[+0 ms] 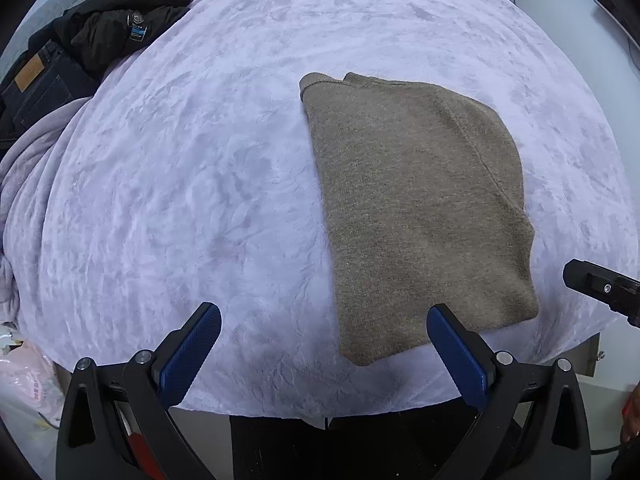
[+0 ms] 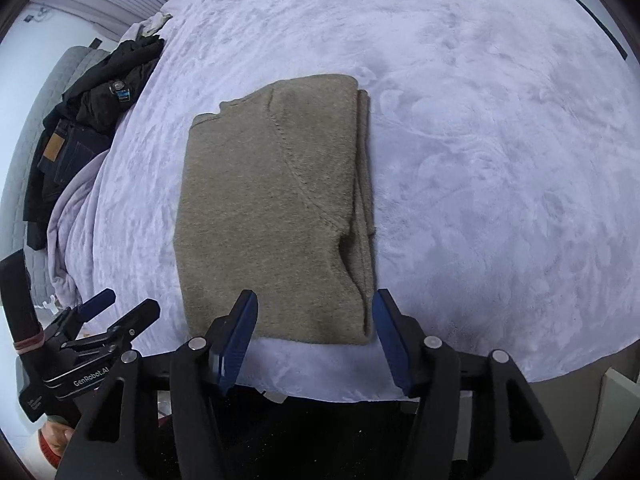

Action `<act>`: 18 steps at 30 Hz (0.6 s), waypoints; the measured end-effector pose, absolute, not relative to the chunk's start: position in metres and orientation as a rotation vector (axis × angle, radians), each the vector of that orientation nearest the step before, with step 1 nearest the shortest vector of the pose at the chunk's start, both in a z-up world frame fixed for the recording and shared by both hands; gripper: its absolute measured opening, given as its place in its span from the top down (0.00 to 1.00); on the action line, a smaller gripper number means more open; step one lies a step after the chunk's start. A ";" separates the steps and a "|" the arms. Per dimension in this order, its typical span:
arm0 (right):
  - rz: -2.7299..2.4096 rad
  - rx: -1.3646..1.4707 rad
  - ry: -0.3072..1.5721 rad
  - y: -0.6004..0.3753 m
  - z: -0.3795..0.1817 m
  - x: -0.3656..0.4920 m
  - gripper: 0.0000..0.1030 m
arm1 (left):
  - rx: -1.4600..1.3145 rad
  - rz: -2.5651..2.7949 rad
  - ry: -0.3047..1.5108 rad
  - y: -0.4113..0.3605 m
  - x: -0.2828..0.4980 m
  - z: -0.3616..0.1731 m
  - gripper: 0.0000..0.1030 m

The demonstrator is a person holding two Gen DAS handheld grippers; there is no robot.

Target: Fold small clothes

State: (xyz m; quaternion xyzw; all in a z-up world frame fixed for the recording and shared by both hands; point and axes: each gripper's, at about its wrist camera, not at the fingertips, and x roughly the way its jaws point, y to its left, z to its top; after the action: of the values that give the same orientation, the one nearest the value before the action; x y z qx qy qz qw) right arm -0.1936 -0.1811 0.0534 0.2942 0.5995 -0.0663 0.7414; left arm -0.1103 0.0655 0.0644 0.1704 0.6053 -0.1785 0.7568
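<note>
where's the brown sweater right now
The folded brown sweater lies flat on the lilac blanket near its front edge, just ahead of the open right gripper, well right of the dark clothes pile.

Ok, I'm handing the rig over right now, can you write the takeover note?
Left gripper: open, holding nothing, at the near edge of the bed by the sweater's near-left corner.
Right gripper: open, holding nothing, jaws either side of the sweater's near-right corner.
Brown knit sweater: lies flat on the lilac blanket, folded lengthwise into a long panel, sleeves tucked in.
Done: side folds.
Left: probably one fold bringing the near hem up to the far end.
Black jacket and jeans are piled at the far left.
</note>
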 end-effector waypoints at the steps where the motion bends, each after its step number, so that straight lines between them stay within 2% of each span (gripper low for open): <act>1: -0.147 0.632 1.319 -0.178 0.057 -0.192 0.32 | 0.369 -0.392 1.320 0.065 -0.111 0.067 0.00; 6: -0.169 0.561 1.354 -0.168 0.066 -0.184 0.24 | 0.367 -0.378 1.319 0.063 -0.114 0.076 0.00; 12: -0.198 0.511 1.350 -0.163 0.076 -0.181 0.21 | 0.339 -0.371 1.346 0.062 -0.114 0.079 0.00; 15: -0.216 0.487 1.345 -0.162 0.081 -0.180 0.13 | 0.344 -0.369 1.343 0.061 -0.115 0.081 0.00; 16: -0.223 0.472 1.340 -0.161 0.083 -0.179 0.04 | 0.343 -0.372 1.342 0.060 -0.115 0.082 0.00; 18: -0.231 0.454 1.328 -0.161 0.086 -0.179 0.00 | 0.341 -0.372 1.341 0.060 -0.115 0.085 0.00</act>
State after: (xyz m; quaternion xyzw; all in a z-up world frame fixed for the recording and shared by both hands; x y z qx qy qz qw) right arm -0.1787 -0.1608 0.0863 0.2081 0.6095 -0.1058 0.7576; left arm -0.1148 0.0597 0.0845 0.1561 0.6144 -0.1706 0.7543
